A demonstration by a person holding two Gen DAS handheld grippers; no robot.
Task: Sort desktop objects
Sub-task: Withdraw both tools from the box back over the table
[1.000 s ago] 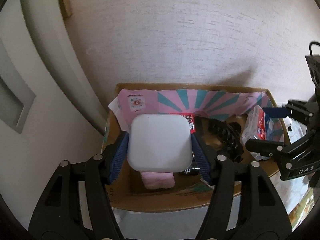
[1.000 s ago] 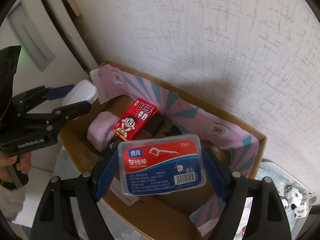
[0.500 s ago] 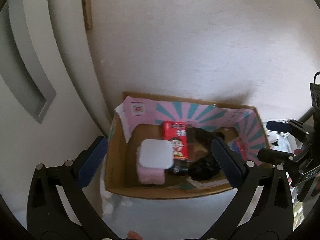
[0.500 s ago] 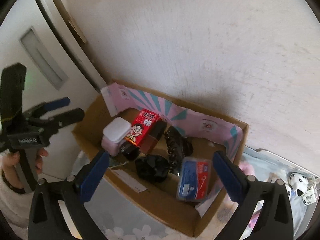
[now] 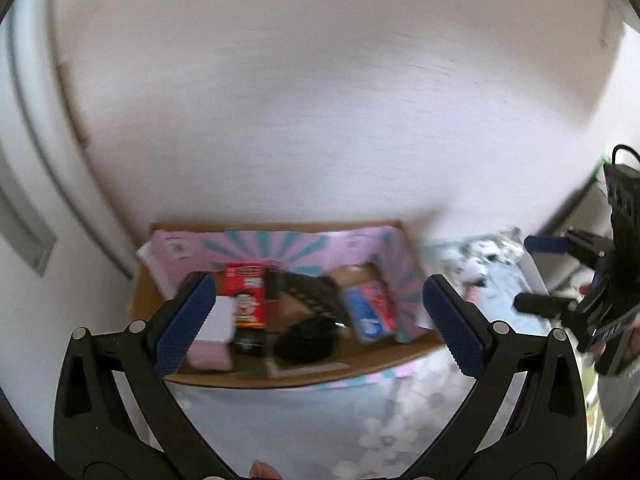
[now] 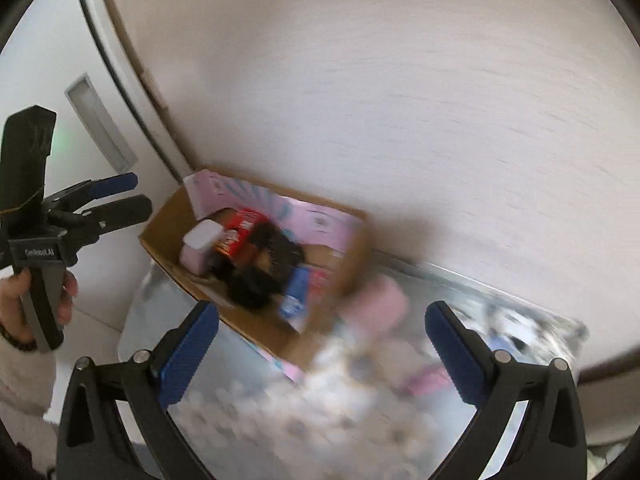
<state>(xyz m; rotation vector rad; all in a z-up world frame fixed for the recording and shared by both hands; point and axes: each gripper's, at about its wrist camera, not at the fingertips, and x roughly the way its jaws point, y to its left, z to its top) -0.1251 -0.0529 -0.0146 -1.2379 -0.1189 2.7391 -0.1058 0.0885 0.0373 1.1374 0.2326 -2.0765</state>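
A cardboard box (image 5: 304, 374) with a pink and teal lining stands against the wall; it also shows in the right wrist view (image 6: 264, 330). In it lie a white square case (image 5: 218, 322) on a pink block (image 5: 208, 354), a red snack box (image 5: 245, 294), black items (image 5: 306, 336) and a blue and red floss box (image 5: 370, 312). My left gripper (image 5: 320, 320) is open and empty, above and in front of the box. My right gripper (image 6: 320, 344) is open and empty, back from the box. Both views are blurred by motion.
The table has a pale floral cloth (image 5: 320, 432). A pink object (image 6: 378, 300) and small black and white figures (image 5: 480, 256) lie to the right of the box. A white wall (image 5: 320, 100) stands behind, a white door frame (image 6: 120, 92) at left.
Both grippers opened, releasing the white case and the floss box into the cardboard box. Both have since pulled up and back from the box.
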